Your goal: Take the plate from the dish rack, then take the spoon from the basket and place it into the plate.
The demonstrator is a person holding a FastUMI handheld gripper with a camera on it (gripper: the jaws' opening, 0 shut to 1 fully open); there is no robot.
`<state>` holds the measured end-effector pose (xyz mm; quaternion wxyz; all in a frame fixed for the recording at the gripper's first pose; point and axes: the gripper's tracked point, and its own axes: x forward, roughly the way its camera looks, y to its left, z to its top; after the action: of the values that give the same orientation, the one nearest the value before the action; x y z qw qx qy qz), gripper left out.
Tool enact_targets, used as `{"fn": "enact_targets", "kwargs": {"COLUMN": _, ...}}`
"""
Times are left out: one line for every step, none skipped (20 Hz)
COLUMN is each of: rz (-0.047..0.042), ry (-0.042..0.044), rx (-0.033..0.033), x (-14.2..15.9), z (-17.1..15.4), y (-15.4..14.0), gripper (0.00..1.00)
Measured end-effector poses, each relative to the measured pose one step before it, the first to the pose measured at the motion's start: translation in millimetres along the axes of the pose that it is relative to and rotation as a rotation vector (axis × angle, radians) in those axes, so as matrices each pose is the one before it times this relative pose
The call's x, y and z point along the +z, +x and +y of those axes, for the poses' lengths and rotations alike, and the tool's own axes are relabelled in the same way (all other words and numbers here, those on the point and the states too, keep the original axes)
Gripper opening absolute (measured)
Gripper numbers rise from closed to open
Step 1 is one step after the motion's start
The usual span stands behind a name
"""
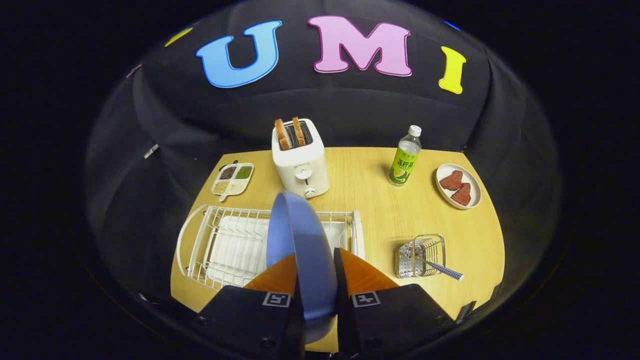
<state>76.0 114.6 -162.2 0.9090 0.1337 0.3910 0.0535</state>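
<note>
Gripper (314, 260) clamps plate (300, 240) edge above dish rack (220, 240)

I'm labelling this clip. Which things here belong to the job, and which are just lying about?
Job: blue plate clamped upright between the tongs, dish rack, wire basket, spoon.
Lying about: toaster with bread, bottle, dish of meat, divided tray.

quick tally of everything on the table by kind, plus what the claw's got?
Plates: 2, blue plate clamped in the claw, white plate with meat
Racks/baskets: 2, dish rack, basket
Spoon: 1, in the basket
Toaster: 1
Bottle: 1
Divided tray: 1
Total: 8
</note>
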Motion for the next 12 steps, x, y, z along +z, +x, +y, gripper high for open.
{"fn": "enact_targets", "kwargs": {"rz": 0.00367, "ry": 0.00714, "rx": 0.0228, "x": -4.58, "z": -7.19, "y": -9.39, "gripper": 0.29}}
{"fn": "enact_targets", "kwargs": {"rz": 0.00448, "ry": 0.00461, "rx": 0.01924, "x": -5.99, "z": -7.27, "y": -9.82, "gripper": 0.29}}
{"fn": "enact_targets", "kwargs": {"rz": 0.0016, "ry": 0.00344, "rx": 0.01843, "x": -5.22, "z": -8.3, "y": -9.71, "gripper": 0.29}}
{"fn": "enact_targets", "kwargs": {"rz": 0.00296, "ry": 0.0042, "rx": 0.01384, "x": -5.67, "z": -9.31, "y": -9.85, "gripper": 0.29}}
{"fn": "enact_targets", "kwargs": {"rz": 0.00483, "ry": 0.01071, "rx": 0.00947, "x": -6.77, "z": -9.62, "y": -9.45, "gripper": 0.29}}
{"fn": "enact_targets", "kwargs": {"rz": 0.00502, "ry": 0.01533, "rx": 0.01063, "x": -7.67, "z": -8.53, "y": -9.65, "gripper": 0.29}}
{"fn": "enact_targets", "kwargs": {"rz": 0.00845, "ry": 0.01825, "rx": 0.01236, "x": -8.67, "z": -8.74, "y": -9.35, "gripper": 0.29}}
{"fn": "enact_targets", "kwargs": {"rz": 0.0117, "ry": 0.02147, "rx": 0.00932, "x": -10.82, "z": -8.47, "y": -7.7, "gripper": 0.29}}
{"fn": "enact_targets", "kwargs": {"rz": 0.01789, "ry": 0.017, "rx": 0.00791, "x": -12.6, "z": -9.15, "y": -5.48, "gripper": 0.29}}
{"fn": "enact_targets", "kwargs": {"rz": 0.02096, "ry": 0.01382, "rx": 0.00388, "x": -12.74, "z": -9.54, "y": -3.98, "gripper": 0.29}}
{"fn": "enact_targets", "kwargs": {"rz": 0.02255, "ry": 0.01158, "rx": -0.00059, "x": -14.76, "z": -10.49, "y": -5.36, "gripper": 0.29}}
{"fn": "enact_targets", "kwargs": {"rz": 0.02464, "ry": 0.01452, "rx": -0.00151, "x": -16.17, "z": -9.84, "y": -4.94, "gripper": 0.29}}
